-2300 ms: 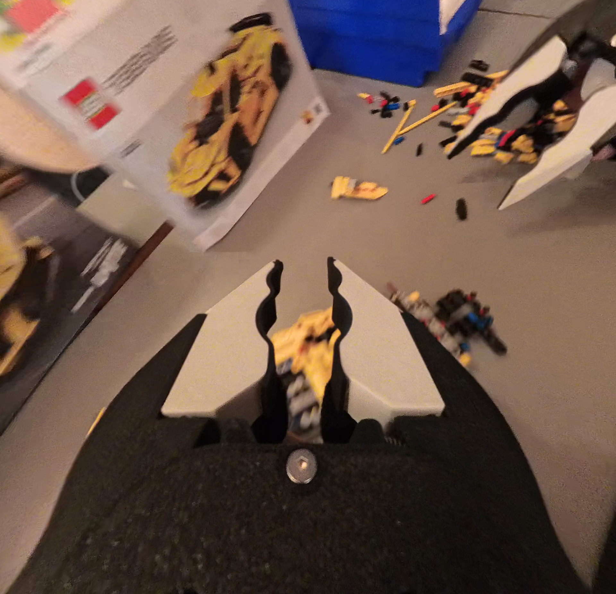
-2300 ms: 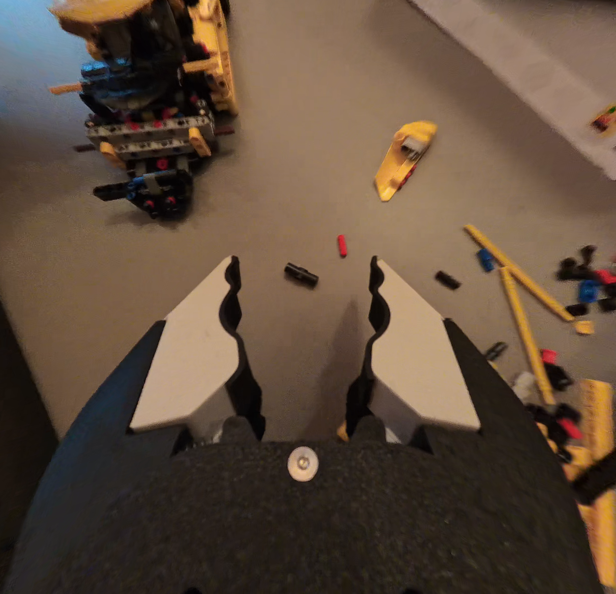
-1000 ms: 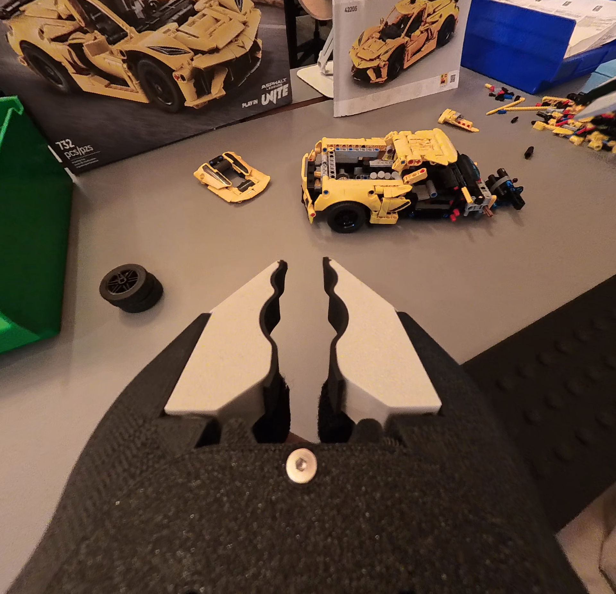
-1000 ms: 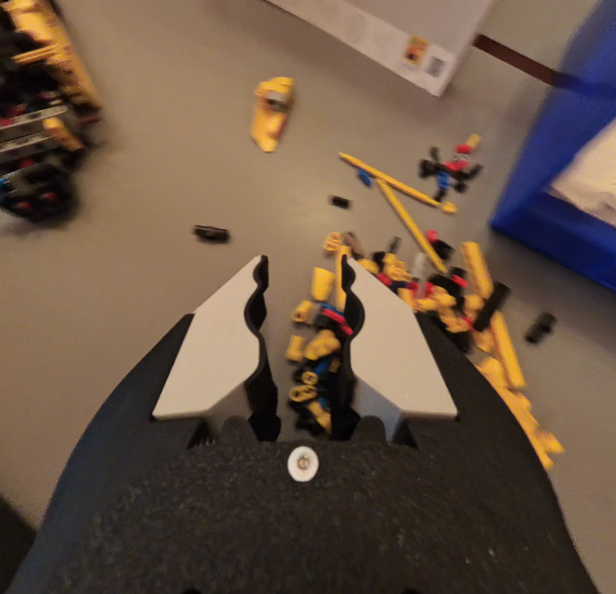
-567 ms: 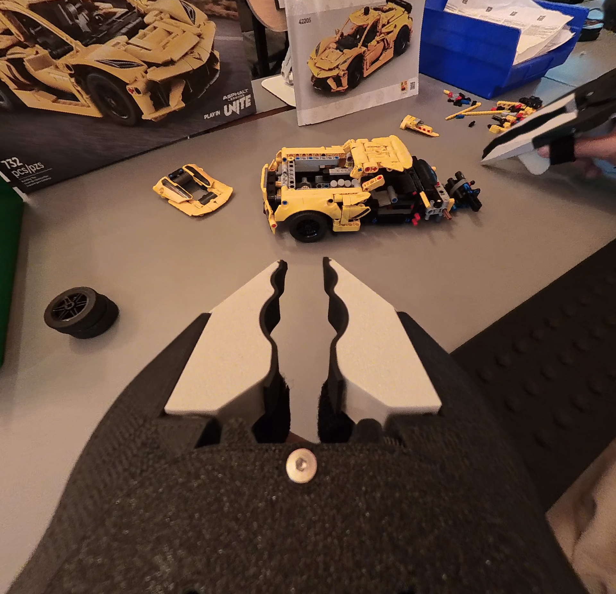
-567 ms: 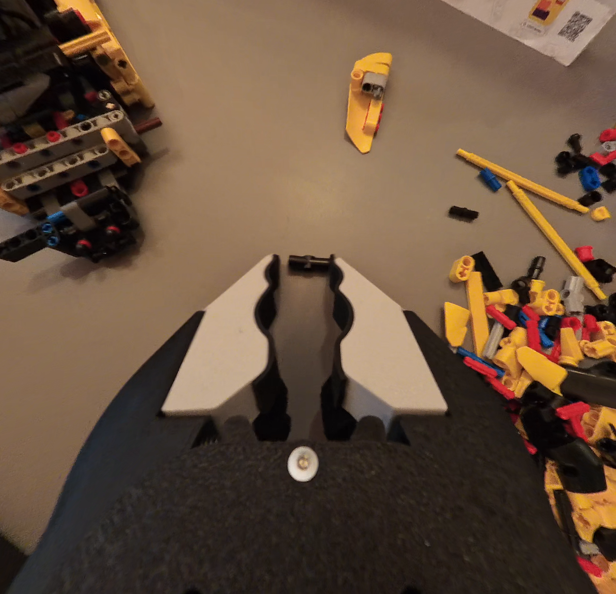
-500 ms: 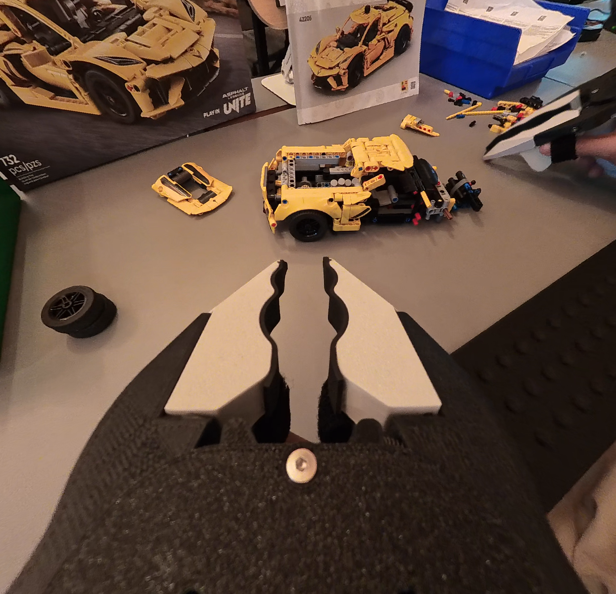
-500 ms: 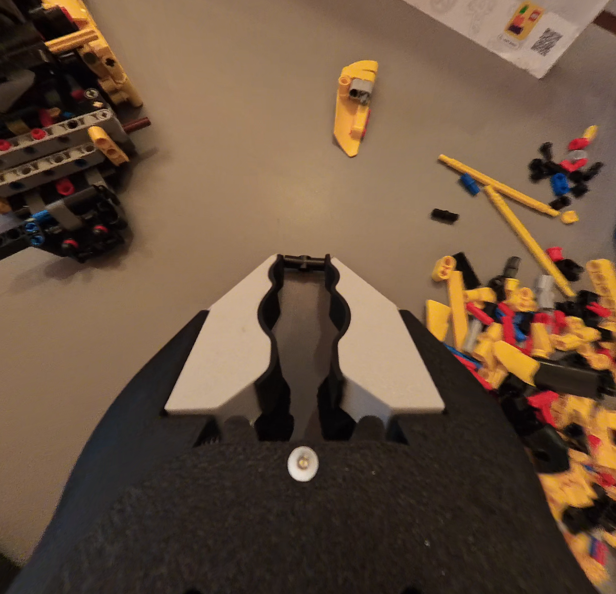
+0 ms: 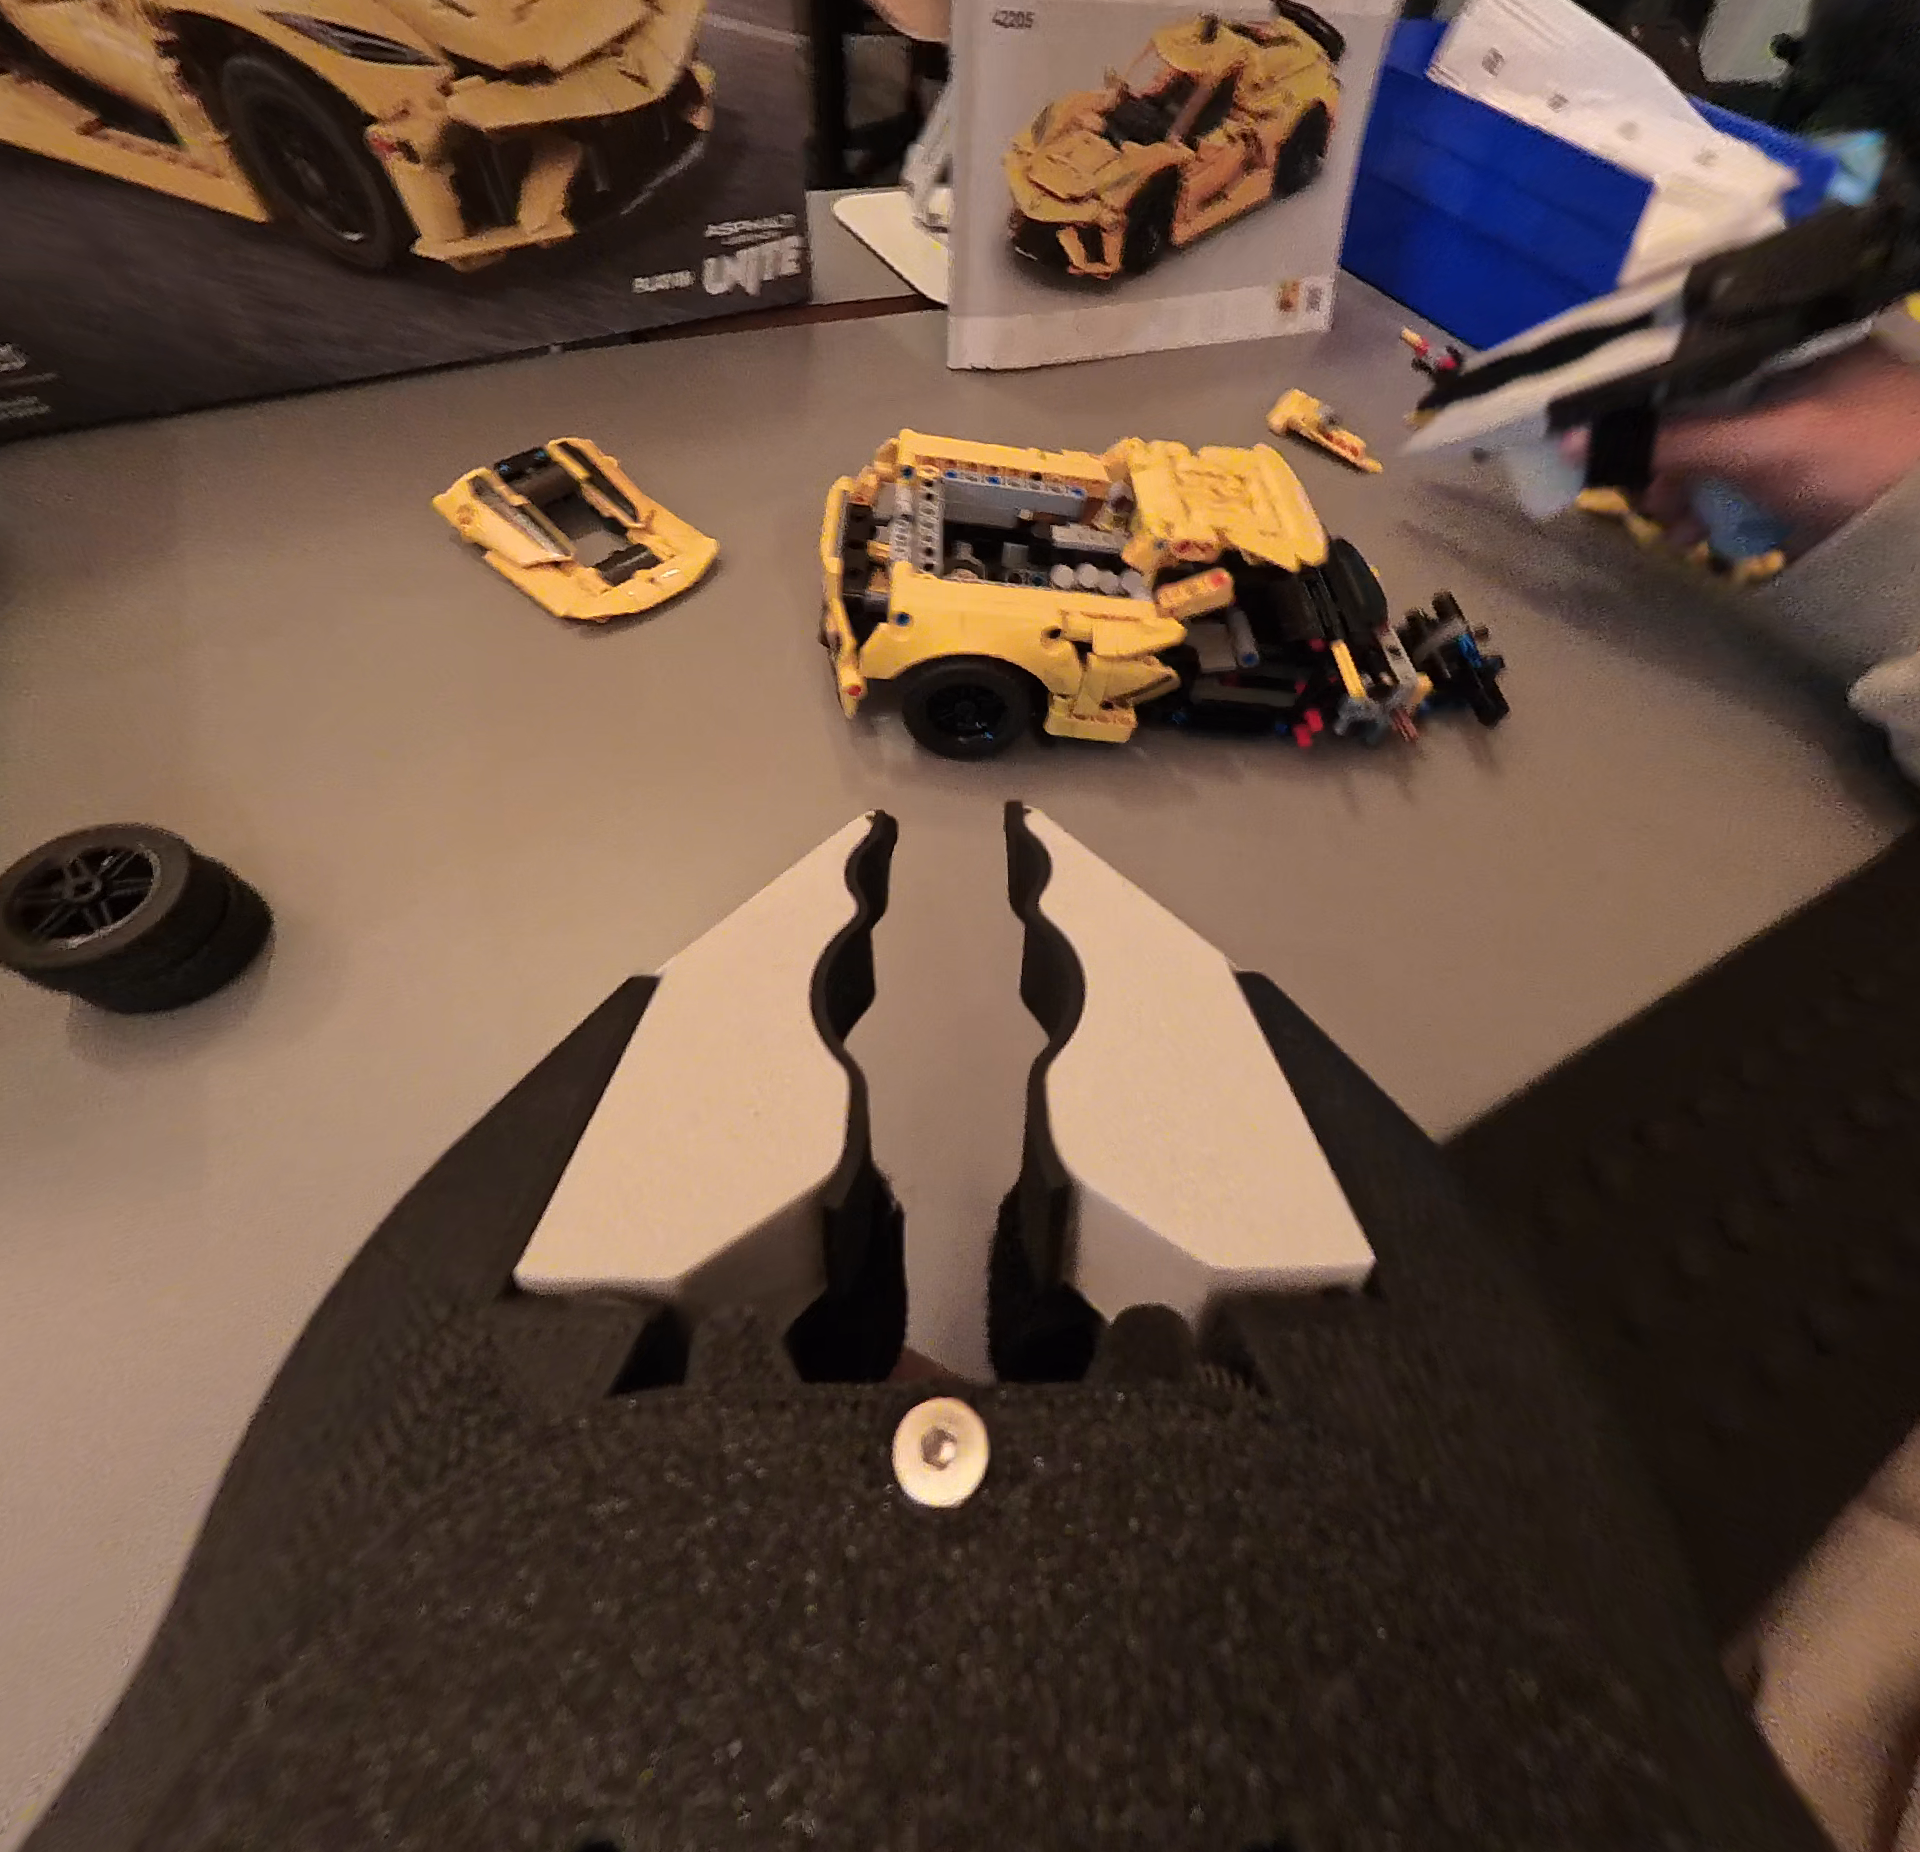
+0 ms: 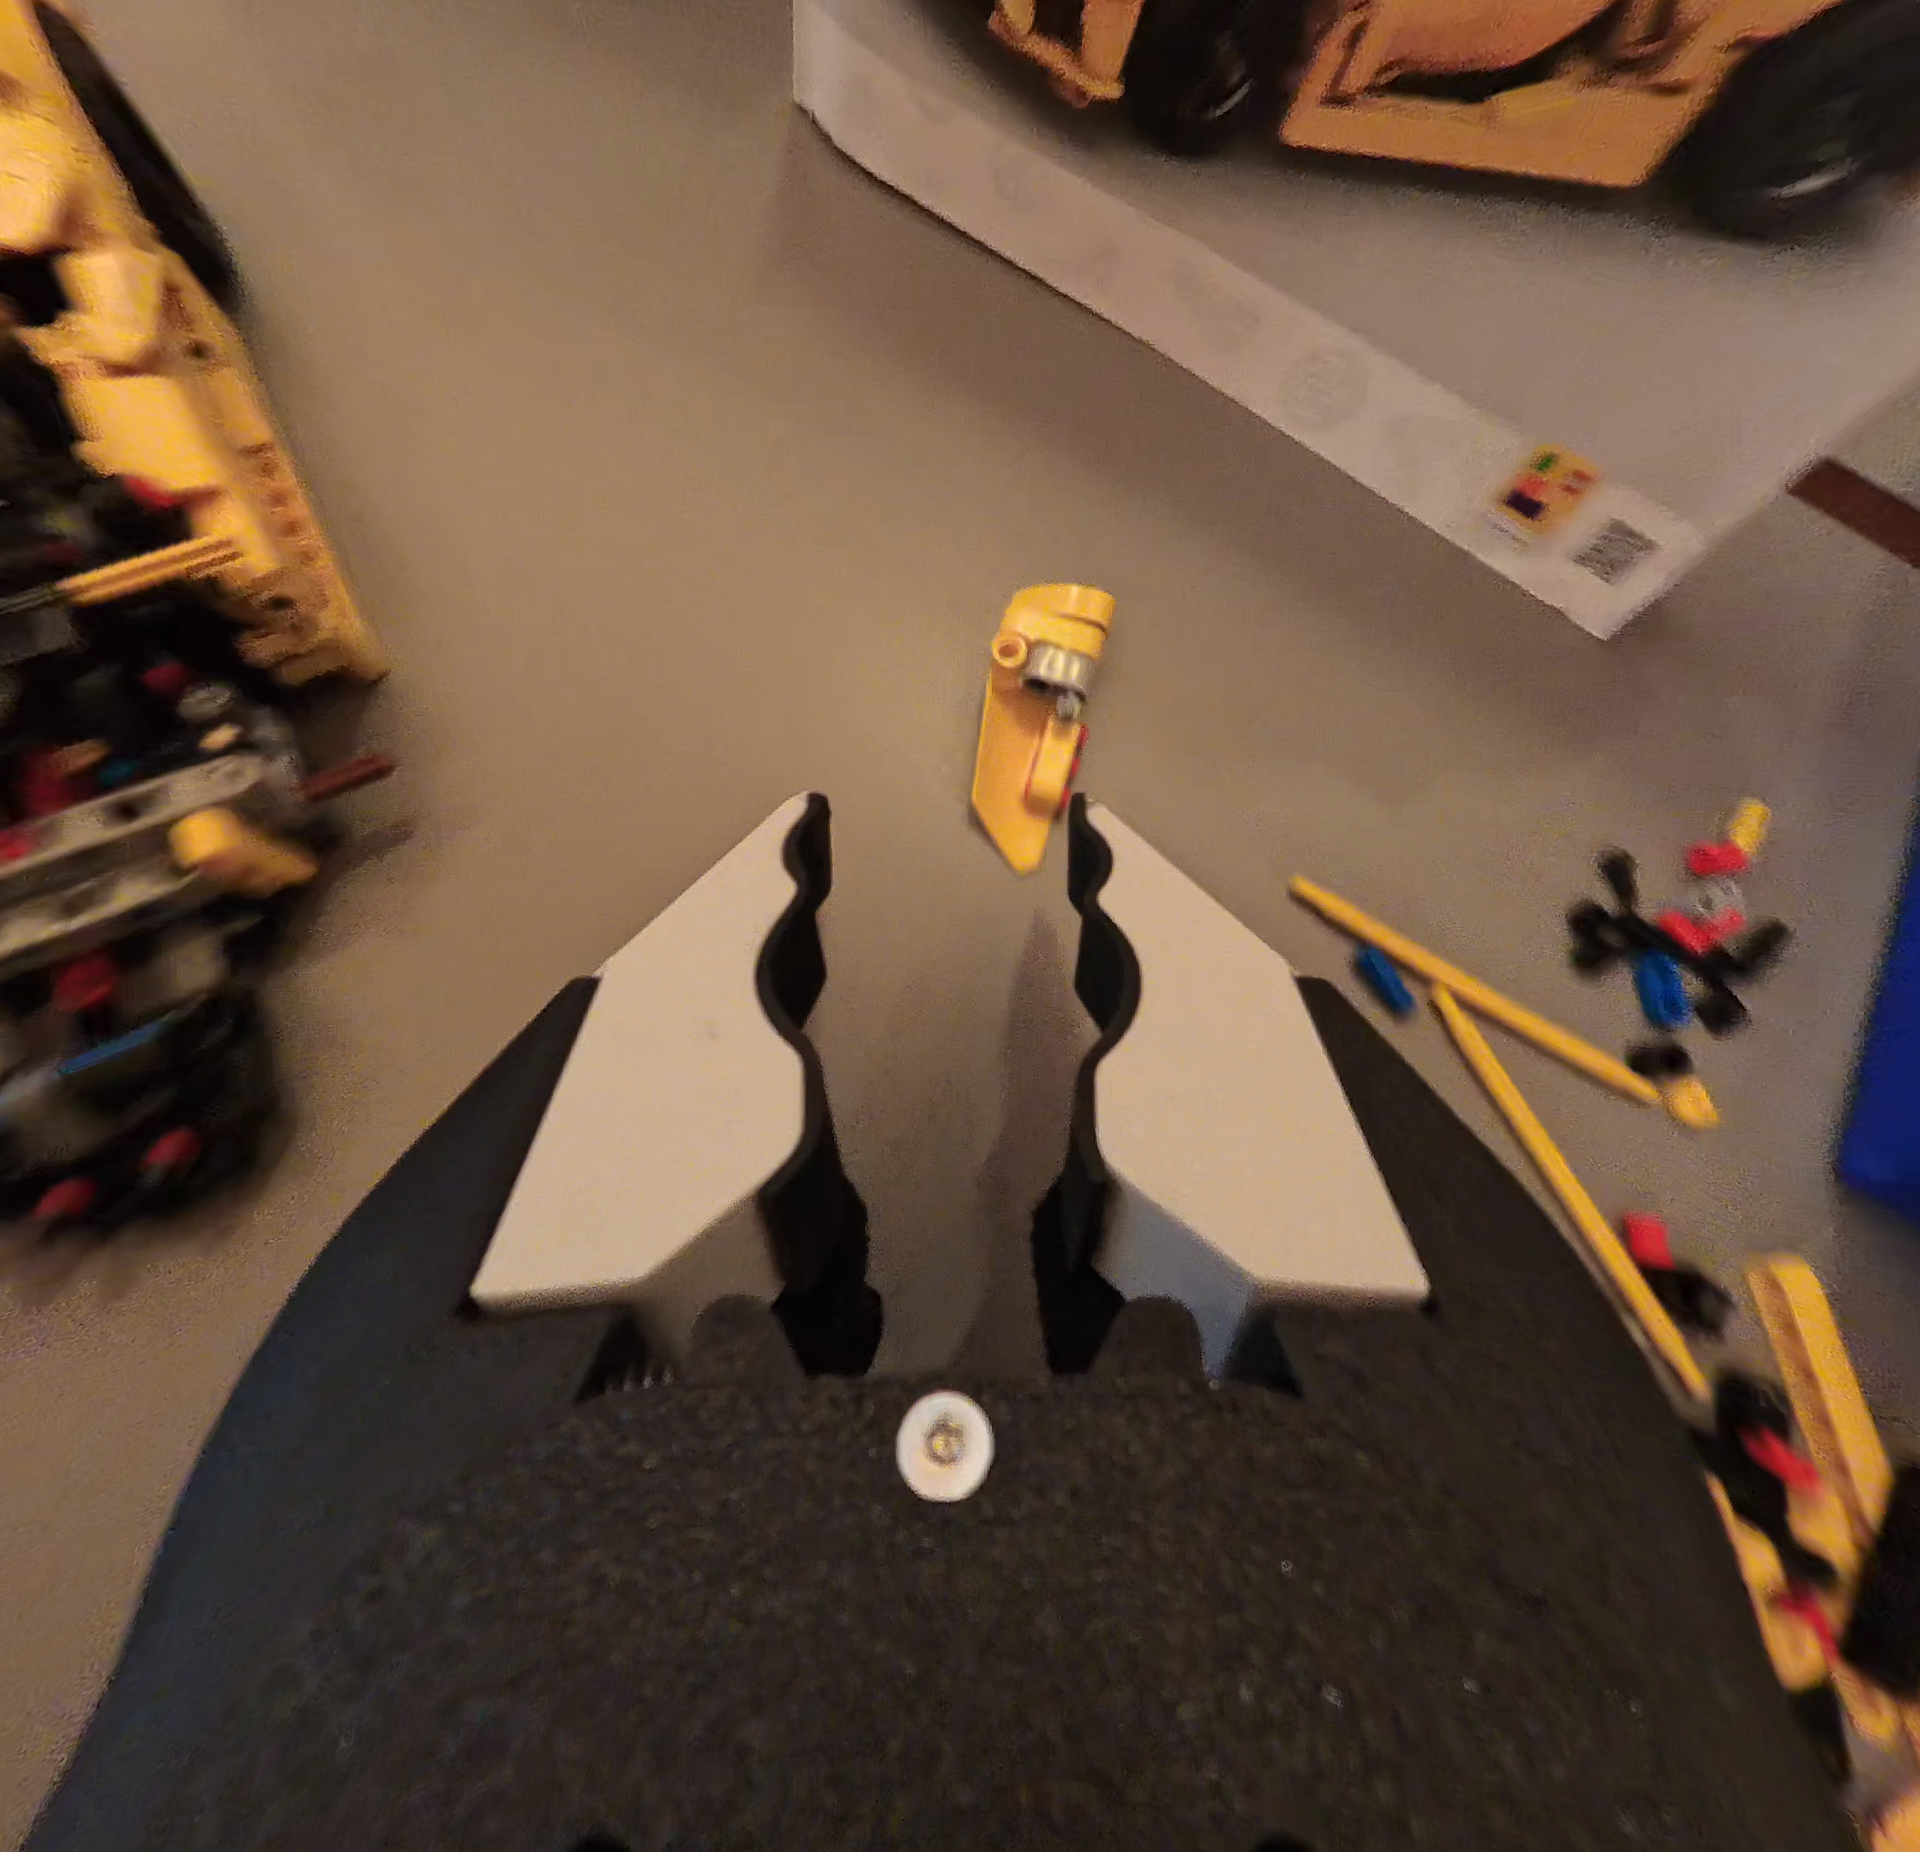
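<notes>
R gripper [image 10: 943,815] hovers w/ jaws apart, empty, tips just short of small yellow wedge-shaped brick piece [image 10: 1034,737] on grey table [image 10: 623,452]. L gripper [image 9: 943,815] hangs narrowly apart, empty, short of half-built yellow brick car [image 9: 1091,587]; black wheels [image 9: 125,914] off to its left.

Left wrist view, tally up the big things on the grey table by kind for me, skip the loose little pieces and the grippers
Part-built yellow car: 1
Loose yellow body panel: 1
Black wheels, stacked: 2
Large picture box: 1
Upright booklet: 1
Blue bin: 1
Total: 7
</notes>
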`<state>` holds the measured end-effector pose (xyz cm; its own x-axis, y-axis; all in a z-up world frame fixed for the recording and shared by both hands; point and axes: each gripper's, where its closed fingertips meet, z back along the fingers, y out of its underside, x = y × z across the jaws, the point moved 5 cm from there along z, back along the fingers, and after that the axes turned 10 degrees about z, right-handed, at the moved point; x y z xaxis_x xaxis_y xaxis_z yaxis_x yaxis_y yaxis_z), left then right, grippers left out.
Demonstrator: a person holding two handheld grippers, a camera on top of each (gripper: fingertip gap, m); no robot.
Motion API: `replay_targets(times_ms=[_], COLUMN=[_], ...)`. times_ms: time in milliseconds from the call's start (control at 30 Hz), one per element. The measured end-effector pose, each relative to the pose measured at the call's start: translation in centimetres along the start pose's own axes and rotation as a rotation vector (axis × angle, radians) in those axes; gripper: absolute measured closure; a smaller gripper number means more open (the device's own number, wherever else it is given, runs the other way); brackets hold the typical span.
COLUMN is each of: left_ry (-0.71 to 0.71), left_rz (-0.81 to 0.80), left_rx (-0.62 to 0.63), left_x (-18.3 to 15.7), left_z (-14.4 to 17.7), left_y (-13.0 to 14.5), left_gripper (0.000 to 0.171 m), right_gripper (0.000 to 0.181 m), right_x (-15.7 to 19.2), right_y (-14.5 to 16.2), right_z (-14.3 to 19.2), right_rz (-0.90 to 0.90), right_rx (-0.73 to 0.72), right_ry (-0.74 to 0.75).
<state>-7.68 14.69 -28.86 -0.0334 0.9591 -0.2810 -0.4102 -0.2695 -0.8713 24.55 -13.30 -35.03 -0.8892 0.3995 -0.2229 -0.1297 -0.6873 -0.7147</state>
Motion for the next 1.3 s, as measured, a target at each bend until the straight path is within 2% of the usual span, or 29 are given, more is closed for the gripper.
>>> replay_targets(times_ms=[33, 100, 167, 200, 233, 267, 333, 433, 533, 567, 633, 733, 767, 800, 867, 933, 1000, 1067, 1100, 1133, 1167, 1233, 1300], left_ry=[-0.049, -0.04, 0.074, 0.143, 0.208, 0.262, 0.344, 0.425, 0.5, 0.531, 0.596, 0.68, 0.671, 0.666, 0.643, 0.546, 0.394, 0.115, -0.014, -0.069, -0.071, -0.121, -0.219], left_rz=[0.062, 0.16, 0.24, 0.277, 0.313, 0.348, 0.399, 0.415, 0.372, 0.359, 0.347, 0.371, 0.375, 0.379, 0.397, 0.384, 0.335, 0.275, 0.299, 0.371, 0.452, 0.544, 0.462], left_rx=[-0.018, -0.017, -0.021, -0.023, -0.015, -0.003, 0.037, 0.096, 0.147, 0.159, 0.166, 0.158, 0.146, 0.137, 0.134, 0.094, 0.029, -0.096, -0.155, -0.187, -0.193, -0.109, 0.031], left_x=[0.6, 0.9, 0.1, -0.5, -1.0, -1.4, -2.1, -3.7, -6.7, -7.8, -9.8, -11.5, -11.3, -11.1, -10.5, -8.5, -4.6, 2.6, 6.7, 10.1, 12.6, 15.7, 16.8], left_z=[-0.1, -0.2, -0.4, -0.6, -0.9, -1.3, -2.7, -5.4, -8.1, -8.7, -9.6, -9.8, -9.8, -9.8, -9.7, -9.4, -8.7, -7.7, -7.3, -7.3, -7.9, -10.2, -12.5], left_y=[-0.4, -1.0, -1.9, -2.4, -3.1, -3.7, -5.1, -7.2, -8.5, -8.8, -9.1, -9.2, -9.1, -8.9, -8.5, -8.3, -8.8, -10.1, -10.6, -10.6, -10.4, -9.5, -9.0], left_gripper=[0.16, 0.161, 0.154, 0.145, 0.142, 0.141, 0.138, 0.132, 0.122, 0.119, 0.118, 0.121, 0.144, 0.152, 0.154, 0.156, 0.156, 0.157, 0.157, 0.157, 0.157, 0.157, 0.157], right_gripper=[0.137, 0.135, 0.139, 0.141, 0.153, 0.157, 0.158, 0.159, 0.159, 0.159, 0.158, 0.158, 0.158, 0.158, 0.159, 0.149, 0.15, 0.15, 0.15, 0.151, 0.152, 0.156, 0.159], right_x=[-0.1, -0.8, -1.7, -1.7, -1.3, -1.2, -0.7, 1.5, 8.3, 10.3, 13.6, 16.1, 16.5, 16.7, 16.7, 16.5, 15.0, 13.6, 13.0, 12.5, 12.1, 11.6, 11.1], right_y=[-0.2, -0.4, -0.3, -0.2, -0.3, -0.3, -0.8, -4.0, -9.9, -11.4, -13.2, -14.2, -14.2, -14.1, -14.0, -13.7, -13.3, -12.3, -11.8, -11.3, -11.0, -10.9, -10.8], right_z=[-1.6, -3.2, -3.4, -3.5, -3.6, -3.7, -3.6, -1.5, 4.4, 6.0, 7.6, 8.1, 8.2, 8.0, 7.5, 7.5, 7.6, 6.9, 6.4, 5.8, 5.4, 5.2, 5.1], right_rz=[0.011, 0.007, -0.018, -0.031, -0.044, -0.054, 0.002, 0.206, 0.466, 0.524, 0.574, 0.587, 0.589, 0.581, 0.539, 0.478, 0.399, 0.365, 0.349, 0.329, 0.31, 0.271, 0.232], right_rx=[0.044, 0.083, 0.095, 0.087, 0.07, 0.058, 0.056, -0.126, -0.523, -0.591, -0.64, -0.695, -0.711, -0.716, -0.722, -0.766, -0.796, -0.741, -0.712, -0.684, -0.665, -0.664, -0.678], right_ry=[0.005, 0.028, 0.062, 0.043, -0.001, -0.026, -0.099, -0.087, -0.196, -0.192, -0.236, -0.255, -0.269, -0.271, -0.283, -0.288, -0.205, -0.162, -0.148, -0.127, -0.114, -0.1, -0.113])
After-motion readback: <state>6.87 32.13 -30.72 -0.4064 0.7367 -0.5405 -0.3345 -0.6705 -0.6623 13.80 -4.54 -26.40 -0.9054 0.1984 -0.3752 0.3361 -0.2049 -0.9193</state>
